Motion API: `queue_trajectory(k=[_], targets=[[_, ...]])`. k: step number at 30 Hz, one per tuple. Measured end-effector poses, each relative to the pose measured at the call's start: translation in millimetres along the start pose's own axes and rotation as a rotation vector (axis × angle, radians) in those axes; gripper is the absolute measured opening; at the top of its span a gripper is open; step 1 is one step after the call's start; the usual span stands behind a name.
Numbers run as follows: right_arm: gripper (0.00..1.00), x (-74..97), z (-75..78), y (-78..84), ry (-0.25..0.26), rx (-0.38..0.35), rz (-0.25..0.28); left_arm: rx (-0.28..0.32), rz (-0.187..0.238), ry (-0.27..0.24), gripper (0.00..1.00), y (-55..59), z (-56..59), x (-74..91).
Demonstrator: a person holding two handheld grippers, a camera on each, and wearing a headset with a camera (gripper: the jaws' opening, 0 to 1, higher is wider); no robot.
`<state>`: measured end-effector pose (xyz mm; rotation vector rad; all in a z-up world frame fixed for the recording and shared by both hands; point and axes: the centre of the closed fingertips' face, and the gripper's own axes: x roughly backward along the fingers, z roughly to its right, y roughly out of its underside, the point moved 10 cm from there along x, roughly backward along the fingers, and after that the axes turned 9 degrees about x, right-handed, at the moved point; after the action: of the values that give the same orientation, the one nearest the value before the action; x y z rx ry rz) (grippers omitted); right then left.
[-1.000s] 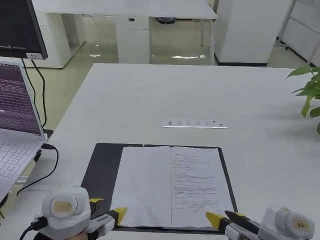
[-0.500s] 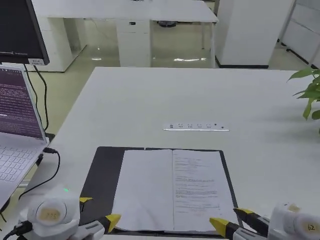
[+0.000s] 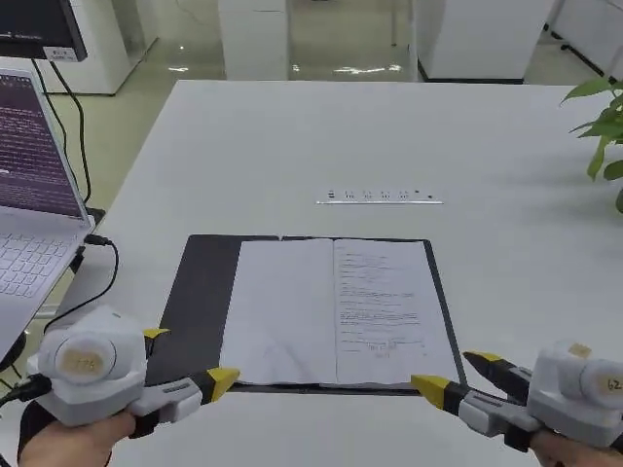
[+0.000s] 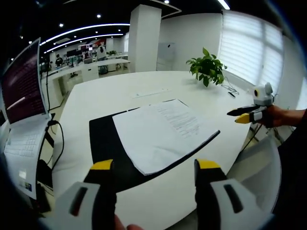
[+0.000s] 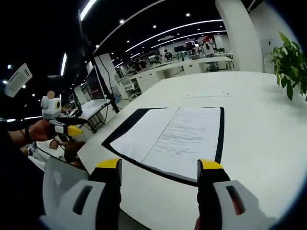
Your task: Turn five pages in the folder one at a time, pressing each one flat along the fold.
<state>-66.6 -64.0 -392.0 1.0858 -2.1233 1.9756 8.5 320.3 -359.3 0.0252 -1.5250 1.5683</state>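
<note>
An open black folder [image 3: 200, 302] lies on the white table, with a blank left page [image 3: 282, 311] and a printed right page [image 3: 384, 306] meeting at the fold. My left gripper [image 3: 185, 358] hovers open off the folder's near left corner, nothing between its fingers. Off the near right corner my right gripper [image 3: 458, 370] is held open and empty too. The left gripper view looks over the folder [image 4: 108, 141] from between yellow-tipped fingers [image 4: 102, 165]; the right gripper view has the folder [image 5: 144, 112] ahead of its own fingers [image 5: 209, 165].
A laptop [image 3: 24, 195] with a plugged cable [image 3: 92, 282] stands at the left table edge. A power strip [image 3: 380, 197] lies beyond the folder. A potted plant [image 3: 604, 126] stands at the right. White tabletop stretches behind the folder.
The head camera has tilted down, so the folder sits higher in view. Both grippers have risen further into view near the folder's front corners, still open.
</note>
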Motion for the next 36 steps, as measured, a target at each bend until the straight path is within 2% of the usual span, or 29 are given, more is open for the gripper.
queue_trajectory(k=[7,11,21,29,36], targets=[[0.62,10.5,4.1,9.8,0.02,-0.068,0.0,0.014,-0.015,0.001,0.67,2.2,3.6,-1.4],[0.63,13.4,4.7,11.8,0.026,-0.067,-0.02,0.018,-0.016,0.007,0.67,2.6,5.2,-5.1],[0.65,19.2,9.0,12.8,0.035,-0.068,-0.025,0.006,-0.043,0.045,0.68,6.5,15.1,-15.5],[0.67,25.5,16.1,19.2,0.042,-0.085,-0.049,-0.026,-0.093,0.093,0.67,8.0,29.7,-27.1],[0.67,30.6,24.9,22.9,0.07,-0.107,-0.049,-0.06,-0.116,0.126,0.67,-1.3,38.4,-41.1]])
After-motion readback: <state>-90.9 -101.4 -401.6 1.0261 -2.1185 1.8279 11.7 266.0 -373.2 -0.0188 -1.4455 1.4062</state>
